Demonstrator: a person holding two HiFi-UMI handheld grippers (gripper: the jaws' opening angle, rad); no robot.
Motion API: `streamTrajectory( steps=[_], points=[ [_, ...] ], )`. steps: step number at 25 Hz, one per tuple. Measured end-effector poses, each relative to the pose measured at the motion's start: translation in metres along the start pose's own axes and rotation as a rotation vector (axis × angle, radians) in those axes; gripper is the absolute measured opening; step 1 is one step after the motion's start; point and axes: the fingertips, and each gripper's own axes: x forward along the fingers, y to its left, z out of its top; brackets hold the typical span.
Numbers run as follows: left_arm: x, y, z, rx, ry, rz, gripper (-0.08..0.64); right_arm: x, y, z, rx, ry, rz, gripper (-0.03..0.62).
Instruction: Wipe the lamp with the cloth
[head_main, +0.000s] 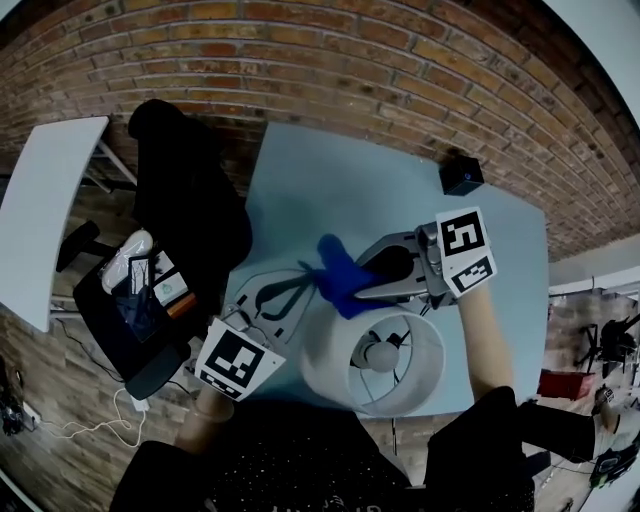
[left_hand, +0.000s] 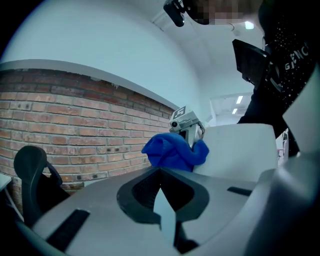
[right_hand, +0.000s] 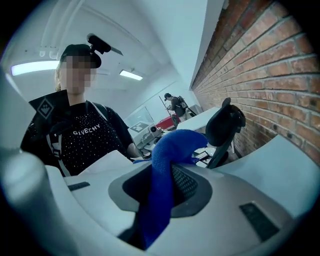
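Only the head view shows the pale blue table (head_main: 300, 180) whole, with 1 lamp (head_main: 330, 365) at its near side: a round white shade seen from above, 1 bulb (head_main: 383, 352) inside. 1 black chair (head_main: 190, 210) stands left of the table. Of the 2 grippers, the right gripper (head_main: 362, 278) is clamped on the 1 blue cloth (head_main: 340, 275), bunched at the shade's far rim; its own view shows the fold pinched between the jaws. The left gripper (head_main: 298, 290), jaws together and empty, points at the cloth. 1 small black box (head_main: 462, 176) sits far back.
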Motion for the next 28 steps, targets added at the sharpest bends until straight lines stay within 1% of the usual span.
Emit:
streamTrajectory(
  steps=[4, 9, 11, 14, 16, 18, 20, 23, 25, 28],
  points=[
    [0.008, 0.001, -0.022, -0.015, 0.043, 0.008, 0.009, 0.007, -0.017, -0.017, 0.027, -0.015, 0.036, 0.089],
    [0.020, 0.003, -0.045, 0.000, 0.096, 0.017, 0.009, 0.014, -0.039, -0.039, 0.067, -0.033, 0.066, 0.089],
    [0.026, 0.005, -0.054, -0.014, 0.101, 0.018, 0.009, 0.016, -0.048, -0.047, 0.085, -0.042, 0.072, 0.089],
    [0.033, 0.006, -0.063, -0.054, 0.099, 0.017, 0.009, 0.020, -0.060, -0.058, 0.127, -0.066, 0.067, 0.089],
    [0.037, 0.006, -0.064, -0.077, 0.092, 0.012, 0.009, 0.020, -0.065, -0.062, 0.153, -0.088, 0.061, 0.089],
    [0.038, 0.006, -0.057, -0.080, 0.072, 0.000, 0.009, 0.014, -0.068, -0.057, 0.161, -0.111, 0.037, 0.089],
    [0.036, 0.006, -0.046, -0.069, 0.042, -0.015, 0.009, -0.001, -0.065, -0.049, 0.155, -0.124, -0.037, 0.089],
    [0.030, 0.003, -0.038, -0.056, 0.029, -0.033, 0.009, -0.033, -0.053, -0.028, 0.158, -0.159, -0.222, 0.089],
    [0.022, -0.001, -0.031, -0.055, 0.011, -0.071, 0.009, -0.054, -0.039, -0.006, 0.171, -0.211, -0.352, 0.089],
    [0.011, -0.007, -0.012, -0.057, -0.057, -0.147, 0.009, -0.071, -0.012, 0.027, 0.175, -0.276, -0.501, 0.089]
  ],
)
